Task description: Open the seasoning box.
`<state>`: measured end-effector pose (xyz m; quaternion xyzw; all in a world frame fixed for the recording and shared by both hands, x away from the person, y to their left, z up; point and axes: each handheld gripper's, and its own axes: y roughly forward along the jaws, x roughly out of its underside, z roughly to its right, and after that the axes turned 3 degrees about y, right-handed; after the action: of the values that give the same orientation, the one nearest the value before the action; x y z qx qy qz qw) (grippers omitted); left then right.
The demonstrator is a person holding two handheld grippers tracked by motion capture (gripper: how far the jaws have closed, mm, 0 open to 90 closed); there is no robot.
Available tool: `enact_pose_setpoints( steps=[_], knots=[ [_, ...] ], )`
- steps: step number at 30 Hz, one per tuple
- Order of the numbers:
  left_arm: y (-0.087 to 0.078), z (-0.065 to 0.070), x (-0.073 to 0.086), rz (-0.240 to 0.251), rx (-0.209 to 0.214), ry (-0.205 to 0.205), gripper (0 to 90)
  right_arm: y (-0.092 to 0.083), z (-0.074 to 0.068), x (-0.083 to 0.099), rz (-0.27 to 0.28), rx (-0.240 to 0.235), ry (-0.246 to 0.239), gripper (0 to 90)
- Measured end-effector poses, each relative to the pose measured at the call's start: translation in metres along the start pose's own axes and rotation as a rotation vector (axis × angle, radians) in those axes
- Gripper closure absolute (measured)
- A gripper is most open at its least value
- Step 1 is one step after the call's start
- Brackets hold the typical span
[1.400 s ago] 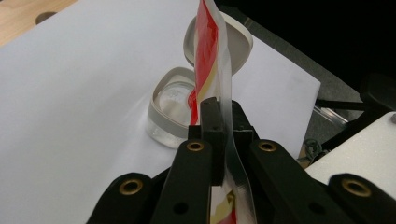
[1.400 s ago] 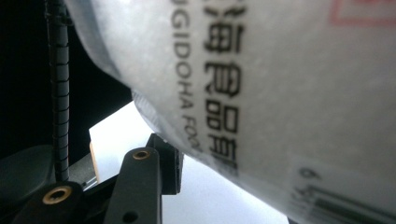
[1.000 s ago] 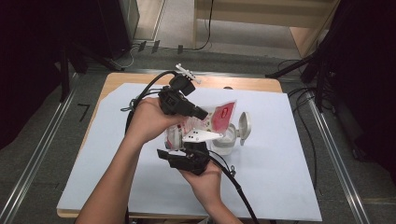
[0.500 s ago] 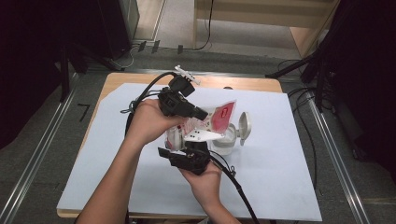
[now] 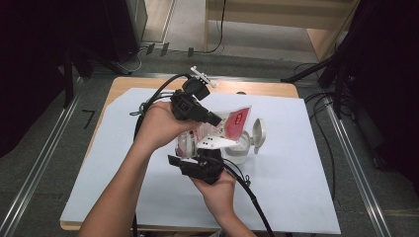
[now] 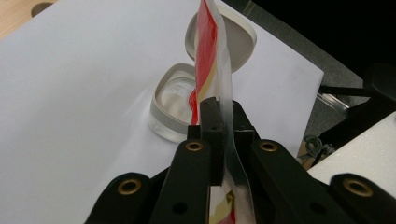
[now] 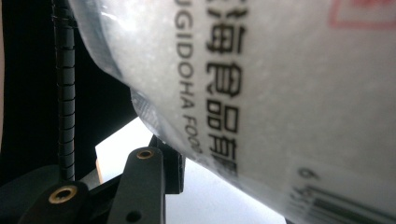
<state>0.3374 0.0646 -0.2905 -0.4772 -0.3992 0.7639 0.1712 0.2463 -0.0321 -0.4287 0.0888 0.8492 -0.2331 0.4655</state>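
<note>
A wooden table (image 5: 123,86) covered by a white sheet (image 5: 296,187) sits under the fixed camera, and a person's two forearms reach in over it from the near edge. Above the middle of the sheet hangs a red-and-white plastic packet (image 5: 232,123), tilted, with a clear jar (image 5: 239,150) standing open just below it and its hinged lid (image 5: 258,134) swung up at the side. The left gripper (image 5: 217,120) pinches the packet's sealed edge, its two black jaws pressed together on the film, as the left gripper view shows with the packet (image 6: 212,60) rising edge-on over the jar (image 6: 173,105). The right gripper (image 5: 205,148) holds the packet's lower end from beneath; in the right gripper view the printed film (image 7: 280,93) lies against one jaw, and whether both jaws press on it I cannot tell.
</note>
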Motion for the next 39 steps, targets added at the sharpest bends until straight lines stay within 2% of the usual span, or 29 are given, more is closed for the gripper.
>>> enact_pose_setpoints(
  steps=[6,12,19,30,39],
  knots=[
    [0.0002,-0.0005,-0.0002,-0.014,0.007,0.009,89.7,0.0001,-0.0005,0.0000,-0.008,-0.003,0.000,62.5],
    [0.0006,-0.0003,-0.0004,0.001,-0.004,0.005,89.7,0.0003,0.0001,-0.0011,-0.008,-0.002,0.003,62.7],
    [0.0003,-0.0011,-0.0013,-0.004,-0.011,0.000,89.5,0.0005,-0.0003,-0.0026,-0.026,0.017,-0.023,62.1],
    [0.0015,0.0015,-0.0047,-0.006,-0.011,0.010,87.9,-0.0015,0.0004,-0.0038,-0.004,0.008,0.013,63.3],
    [0.0021,0.0035,-0.0027,0.012,-0.014,0.016,86.4,-0.0019,0.0027,-0.0031,0.011,-0.002,0.038,63.2]
  ],
)
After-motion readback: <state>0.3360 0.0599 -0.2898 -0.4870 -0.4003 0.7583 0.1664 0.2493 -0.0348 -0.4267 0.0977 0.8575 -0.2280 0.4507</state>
